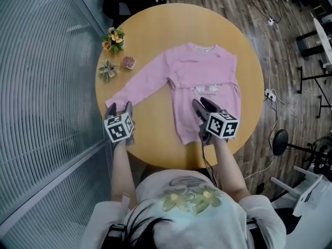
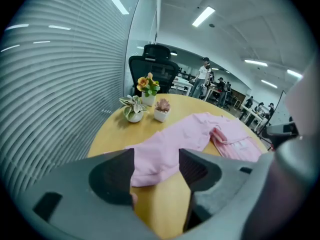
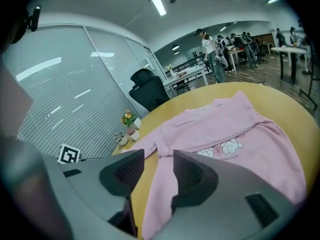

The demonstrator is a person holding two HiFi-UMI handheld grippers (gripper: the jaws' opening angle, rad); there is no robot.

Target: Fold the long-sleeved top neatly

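Pink fabric of the long-sleeved top (image 1: 207,71) lay spread, front up, on the round wooden surface (image 1: 155,30). Its body was under and just ahead of the right claw (image 1: 203,105), and one sleeve (image 1: 142,82) ran out straight toward the left claw (image 1: 119,109). The other sleeve appeared to lie close along the body's far side.

The left claw's jaws stood apart, with the sleeve's cuff (image 2: 150,166) lying between them but not pinched. The right claw was also open and empty, hovering over the lower body near the hem. Small potted plants (image 1: 113,39) stood beyond the left claw, clear of the cloth.

Judging from this, the fold was at an early step: the outstretched sleeve was not yet brought in. The next move probably called for the left claw to settle low on the cuff, close on it and carry it across the chest. The right claw would meanwhile steady the body so the cloth did not drag or bunch.
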